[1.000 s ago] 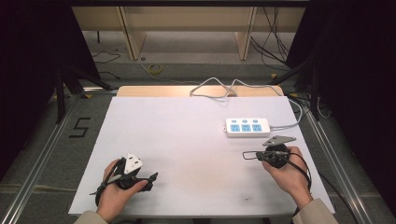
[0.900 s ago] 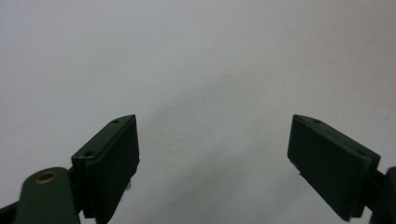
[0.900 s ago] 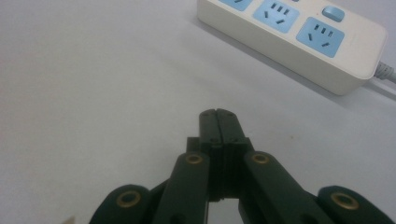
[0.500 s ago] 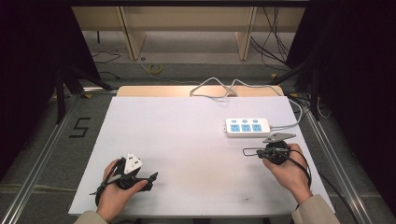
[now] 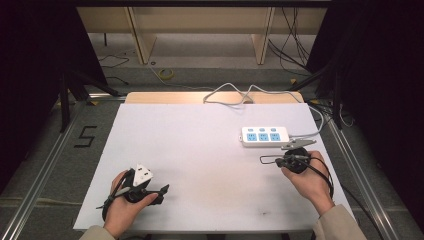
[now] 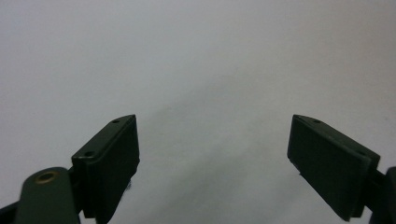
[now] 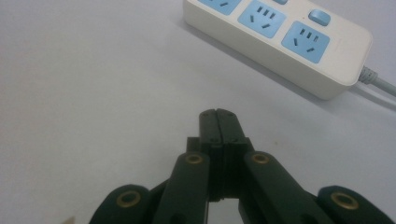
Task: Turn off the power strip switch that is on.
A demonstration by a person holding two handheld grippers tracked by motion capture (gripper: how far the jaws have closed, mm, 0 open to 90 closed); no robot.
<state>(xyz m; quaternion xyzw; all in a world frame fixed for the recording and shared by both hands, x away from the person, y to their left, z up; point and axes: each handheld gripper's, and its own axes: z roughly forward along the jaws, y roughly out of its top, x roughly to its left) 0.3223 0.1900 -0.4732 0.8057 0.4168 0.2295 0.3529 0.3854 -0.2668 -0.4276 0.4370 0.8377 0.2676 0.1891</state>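
Power strip point(image 5: 265, 136): sat flat on white table point(image 5: 200, 150), far-right area, three blue sockets up, cord point(image 5: 235, 92) trailing off the back edge.
Handling: judged rigid plastic, light, smooth shell, likely to skid if pushed; cord stiff enough to drag it round.
Grip spot: across the short width of the body, clear of sockets and switches point(image 7: 319, 17); never by the cord.
Right gripper point(image 7: 218, 113): clenched on nothing, tips just short of the strip's near side, low, aimed up-table.
Left gripper point(image 6: 212, 154): spread wide, empty, bare table between jaws.
Hands: left hand point(image 5: 122, 207) near-left, well apart from strip; right hand point(image 5: 310, 180) near-right, wrapped round gripper body.
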